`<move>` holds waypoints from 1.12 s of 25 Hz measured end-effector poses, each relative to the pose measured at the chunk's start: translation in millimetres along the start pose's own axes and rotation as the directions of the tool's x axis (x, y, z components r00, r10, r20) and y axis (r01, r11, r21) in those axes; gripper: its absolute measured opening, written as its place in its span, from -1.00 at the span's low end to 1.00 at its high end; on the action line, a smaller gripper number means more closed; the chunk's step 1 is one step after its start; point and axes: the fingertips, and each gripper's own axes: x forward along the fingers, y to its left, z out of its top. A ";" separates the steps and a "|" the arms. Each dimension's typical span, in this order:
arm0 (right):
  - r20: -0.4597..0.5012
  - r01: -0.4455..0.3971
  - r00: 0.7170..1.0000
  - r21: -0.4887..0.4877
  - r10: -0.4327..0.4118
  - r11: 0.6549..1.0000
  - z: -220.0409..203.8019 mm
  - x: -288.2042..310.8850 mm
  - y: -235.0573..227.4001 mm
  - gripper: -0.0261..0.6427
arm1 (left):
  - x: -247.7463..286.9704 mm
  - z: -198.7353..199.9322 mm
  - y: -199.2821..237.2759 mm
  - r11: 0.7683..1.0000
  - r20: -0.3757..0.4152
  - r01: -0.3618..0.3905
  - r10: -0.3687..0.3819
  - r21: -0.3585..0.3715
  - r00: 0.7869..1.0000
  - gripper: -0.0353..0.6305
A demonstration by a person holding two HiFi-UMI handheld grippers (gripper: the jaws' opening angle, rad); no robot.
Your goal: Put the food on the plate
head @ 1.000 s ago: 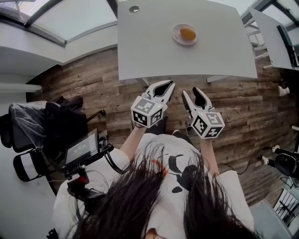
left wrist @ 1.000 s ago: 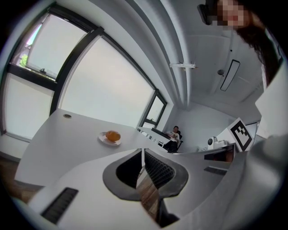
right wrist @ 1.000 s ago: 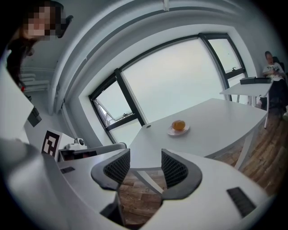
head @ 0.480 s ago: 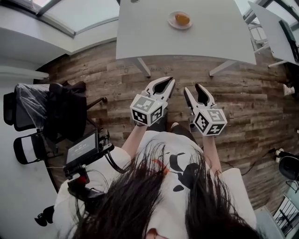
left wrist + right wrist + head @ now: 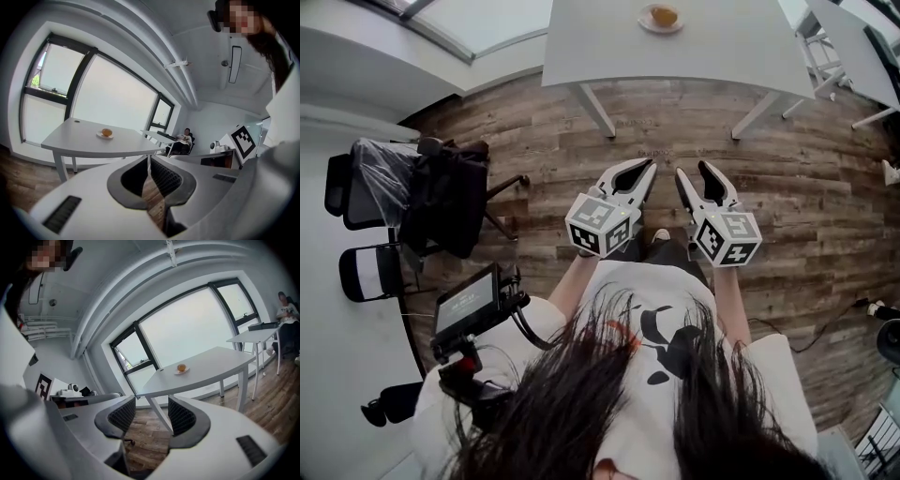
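An orange bun (image 5: 664, 16) lies on a small white plate (image 5: 648, 24) on the white table (image 5: 722, 56), far ahead at the top of the head view. It also shows as a small bun (image 5: 107, 132) in the left gripper view and as a bun (image 5: 181, 367) in the right gripper view. Both grippers hang over the wooden floor, well short of the table. My left gripper (image 5: 649, 165) (image 5: 149, 159) is shut, tips touching, with nothing in it. My right gripper (image 5: 692, 171) (image 5: 152, 401) holds nothing, and a narrow gap shows between its jaws.
Black office chairs (image 5: 441, 202) stand to the left on the plank floor. The table's legs (image 5: 592, 111) reach down between me and the plate. A second table (image 5: 862, 37) sits at the far right. A person (image 5: 185, 138) sits in the background. A small monitor (image 5: 469, 300) hangs at my left side.
The table with the plate has slid toward the top of the head view, farther from me. Both grippers keep their pose and the same jaw gaps.
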 end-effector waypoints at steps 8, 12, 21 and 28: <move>-0.013 -0.046 0.999 0.023 0.047 0.999 -22.6 -18.8 23.2 -0.24 | -33.6 -9.0 -19.4 0.999 -0.005 -0.035 0.035 0.027 0.999 -0.88; -0.017 -0.063 0.998 0.020 0.063 0.998 -30.3 -20.1 36.3 -0.24 | -49.0 -14.8 -22.7 0.999 -0.006 -0.041 0.041 0.030 0.999 -0.88; -0.011 -0.062 0.998 0.001 0.062 0.998 -51.7 -19.1 102.8 -0.25 | -122.0 -27.8 -12.0 0.999 0.017 -0.044 0.044 0.022 0.999 -0.88; -0.023 -0.057 0.998 -0.001 0.057 0.998 -75.8 -30.0 149.6 -0.25 | -173.5 -45.2 -5.3 0.999 0.013 -0.050 0.050 0.010 0.999 -0.88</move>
